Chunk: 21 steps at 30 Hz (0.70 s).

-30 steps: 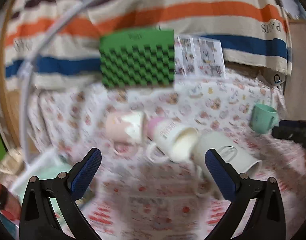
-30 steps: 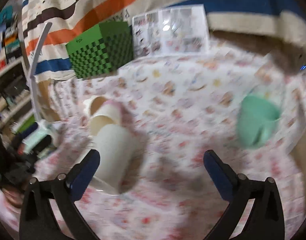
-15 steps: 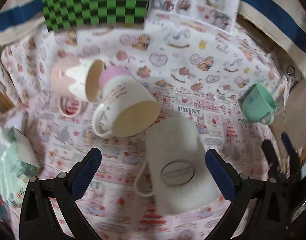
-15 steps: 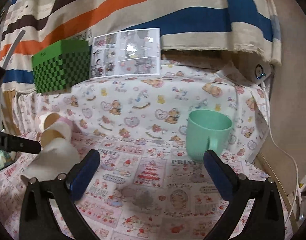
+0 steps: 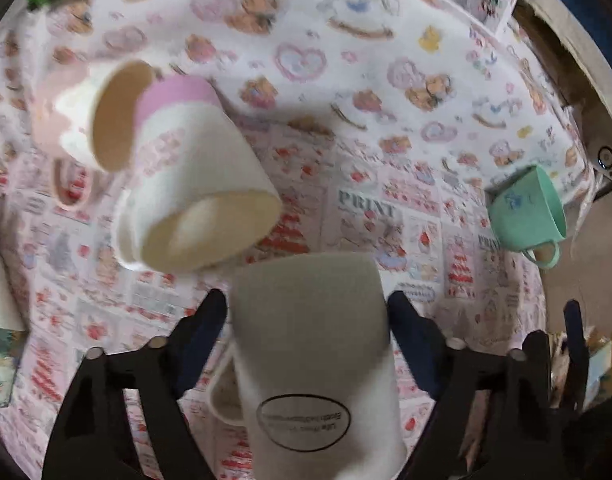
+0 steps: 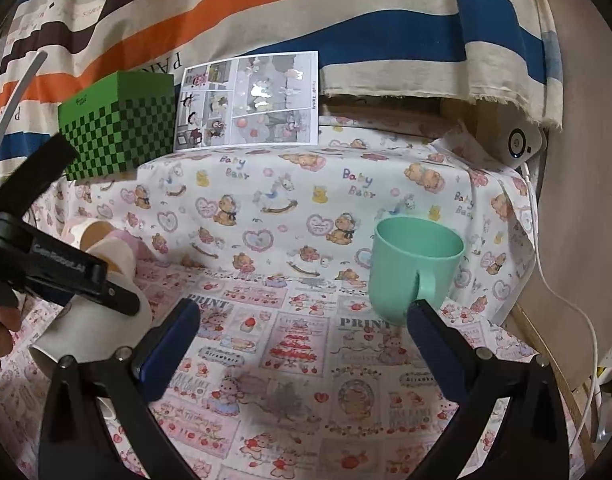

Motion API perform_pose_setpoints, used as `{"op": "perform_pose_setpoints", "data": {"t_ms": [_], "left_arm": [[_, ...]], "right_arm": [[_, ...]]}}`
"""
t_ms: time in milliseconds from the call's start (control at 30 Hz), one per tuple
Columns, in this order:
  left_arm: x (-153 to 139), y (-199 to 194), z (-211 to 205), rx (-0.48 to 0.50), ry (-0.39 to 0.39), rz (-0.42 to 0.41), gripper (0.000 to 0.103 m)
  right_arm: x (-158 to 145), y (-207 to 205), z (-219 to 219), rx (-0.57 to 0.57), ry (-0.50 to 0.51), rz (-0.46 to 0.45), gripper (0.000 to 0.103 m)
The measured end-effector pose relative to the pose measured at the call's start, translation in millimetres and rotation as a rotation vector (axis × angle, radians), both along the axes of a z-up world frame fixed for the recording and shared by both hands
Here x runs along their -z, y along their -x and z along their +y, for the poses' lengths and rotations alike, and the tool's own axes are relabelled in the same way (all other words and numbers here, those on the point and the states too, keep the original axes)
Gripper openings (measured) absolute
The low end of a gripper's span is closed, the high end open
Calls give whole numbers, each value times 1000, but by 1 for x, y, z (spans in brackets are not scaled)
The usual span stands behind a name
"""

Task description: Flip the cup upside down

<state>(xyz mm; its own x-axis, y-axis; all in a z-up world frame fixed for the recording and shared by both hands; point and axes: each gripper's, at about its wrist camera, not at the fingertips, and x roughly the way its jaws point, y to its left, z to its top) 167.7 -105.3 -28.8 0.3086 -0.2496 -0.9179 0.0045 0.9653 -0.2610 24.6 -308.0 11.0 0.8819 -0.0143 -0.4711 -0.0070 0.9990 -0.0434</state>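
A white mug (image 5: 309,344) with an oval label lies on its side on the patterned cloth, its base toward the far side. My left gripper (image 5: 307,316) has its blue pads on both sides of the mug body, closed in against it. The mug also shows in the right wrist view (image 6: 94,332) under the left gripper. A mint-green cup (image 6: 413,268) stands upright at the right, also in the left wrist view (image 5: 525,208). My right gripper (image 6: 302,336) is open and empty, a little in front and to the left of the green cup.
A pink-banded white cup (image 5: 198,184) and a pink-and-white cup (image 5: 90,120) lie on their sides to the left. A green checkered box (image 6: 118,136) and a printed sheet (image 6: 250,100) stand at the back against a striped cloth. A white device (image 6: 521,144) sits far right.
My left gripper has moved down onto the white mug and its fingers have closed in around it. My right gripper has steadied, facing the green cup.
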Motion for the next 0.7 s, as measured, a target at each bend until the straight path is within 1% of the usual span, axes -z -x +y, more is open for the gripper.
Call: {"op": "perform_pose_setpoints", "data": {"t_ms": [167,200,233,267,300,367,433,500,567,700], "left_arm": [[0,-1,-4,3,-4,10,78],[-1,2,-5,15,-5,15,77],[-9,11,-7,54,-6,-5,77],[-25,25,-11,103,-10,-74,77],[-39,38,-13,130,-39,-146,77],[-68,64,-15,138,-128,-289,77],[-84,79,-11,125,-173,-365,76],[-91,87,-8,121,-207,-406,76],[-91,89,-7,124,-230,-424,76],[-88,89,1,137,-212,-412,76]], "right_arm": [[0,-1,-3,6,-14,7,103],[0,-1,-3,8,-18,7,103],[0,-1,-4,10,-22,9,103],[1,-3,-5,13,-24,14,103],[1,-4,-5,16,-24,21,103],[2,-5,-5,20,-28,31,103],[2,-5,-7,26,-40,26,103],[2,-4,-6,27,-40,23,103],[1,-4,-6,26,-35,22,103],[0,-3,-5,20,-27,17,103]]}}
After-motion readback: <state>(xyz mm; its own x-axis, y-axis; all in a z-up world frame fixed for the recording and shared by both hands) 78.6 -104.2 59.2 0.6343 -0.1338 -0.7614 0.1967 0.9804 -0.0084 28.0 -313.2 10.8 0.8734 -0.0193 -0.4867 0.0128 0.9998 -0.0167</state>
